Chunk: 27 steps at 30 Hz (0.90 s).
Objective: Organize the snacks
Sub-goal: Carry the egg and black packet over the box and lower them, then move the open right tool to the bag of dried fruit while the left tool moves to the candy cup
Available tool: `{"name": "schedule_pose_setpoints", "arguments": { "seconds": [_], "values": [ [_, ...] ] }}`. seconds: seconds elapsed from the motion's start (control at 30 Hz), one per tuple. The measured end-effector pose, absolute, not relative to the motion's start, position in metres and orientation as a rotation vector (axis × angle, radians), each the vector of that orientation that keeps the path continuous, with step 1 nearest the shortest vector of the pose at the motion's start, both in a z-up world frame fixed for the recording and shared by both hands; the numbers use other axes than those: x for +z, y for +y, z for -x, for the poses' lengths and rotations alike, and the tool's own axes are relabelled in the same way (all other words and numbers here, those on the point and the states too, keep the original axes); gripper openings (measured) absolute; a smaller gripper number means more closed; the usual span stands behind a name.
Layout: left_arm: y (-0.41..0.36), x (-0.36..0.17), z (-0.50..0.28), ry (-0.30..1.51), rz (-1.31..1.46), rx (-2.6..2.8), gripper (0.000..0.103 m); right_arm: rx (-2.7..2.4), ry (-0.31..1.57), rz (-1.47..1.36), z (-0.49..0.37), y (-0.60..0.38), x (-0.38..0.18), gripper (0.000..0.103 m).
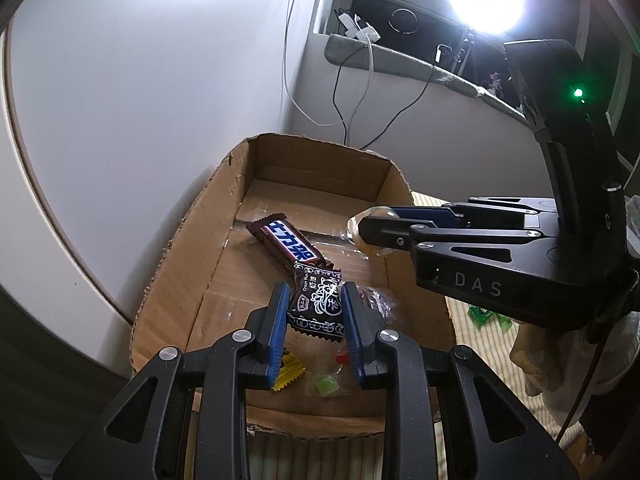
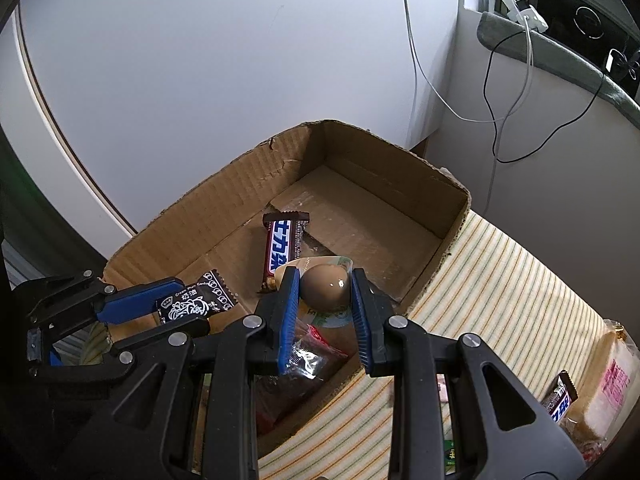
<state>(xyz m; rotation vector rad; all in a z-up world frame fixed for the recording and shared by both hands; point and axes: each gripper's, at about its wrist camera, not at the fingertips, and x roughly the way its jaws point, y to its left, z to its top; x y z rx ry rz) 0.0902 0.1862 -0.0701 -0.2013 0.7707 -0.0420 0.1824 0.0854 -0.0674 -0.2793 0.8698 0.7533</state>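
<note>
Inside the cardboard box (image 1: 224,216), flat on its floor: a brown chocolate bar (image 1: 290,246), lengthwise from ten to four o'clock in the left wrist view. Clamped sideways in the left gripper (image 1: 316,300): a black plum-candy packet (image 1: 316,304), pads tight on both edges, over the box's six o'clock end. Pinched in the right gripper (image 2: 325,285), jaws nearly closed: a vacuum-packed brown egg (image 2: 326,286), above the box at three o'clock of the bar.
</note>
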Motion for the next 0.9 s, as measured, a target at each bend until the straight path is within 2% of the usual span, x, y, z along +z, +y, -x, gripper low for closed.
{"name": "schedule_pose_setpoints", "arguments": {
  "seconds": [0.33, 0.37, 0.43, 0.5, 0.6, 0.7, 0.9],
  "values": [
    [0.183, -0.068, -0.088, 0.765, 0.184, -0.030, 0.027, 0.749, 0.854, 0.287, -0.179, 0.086, -0.064, 0.028],
    [0.182, -0.067, -0.088, 0.765, 0.182, -0.029, 0.031, 0.747, 0.853, 0.288, -0.179, 0.085, -0.063, 0.028],
    [0.182, -0.067, -0.087, 0.761, 0.181, -0.027, 0.042, 0.742, 0.845, 0.289, -0.177, 0.084, -0.061, 0.037],
    [0.181, -0.065, -0.086, 0.756, 0.178, -0.024, 0.043, 0.732, 0.829, 0.287, -0.175, 0.082, -0.057, 0.055],
    [0.181, -0.063, -0.084, 0.752, 0.175, -0.023, 0.043, 0.730, 0.817, 0.283, -0.173, 0.079, -0.053, 0.058],
    [0.180, -0.060, -0.082, 0.747, 0.173, -0.020, 0.043, 0.717, 0.807, 0.280, -0.171, 0.076, -0.049, 0.068],
    [0.174, -0.053, -0.077, 0.735, 0.162, -0.021, 0.043, 0.697, 0.797, 0.257, -0.168, 0.063, -0.042, 0.070]
  ]
}}
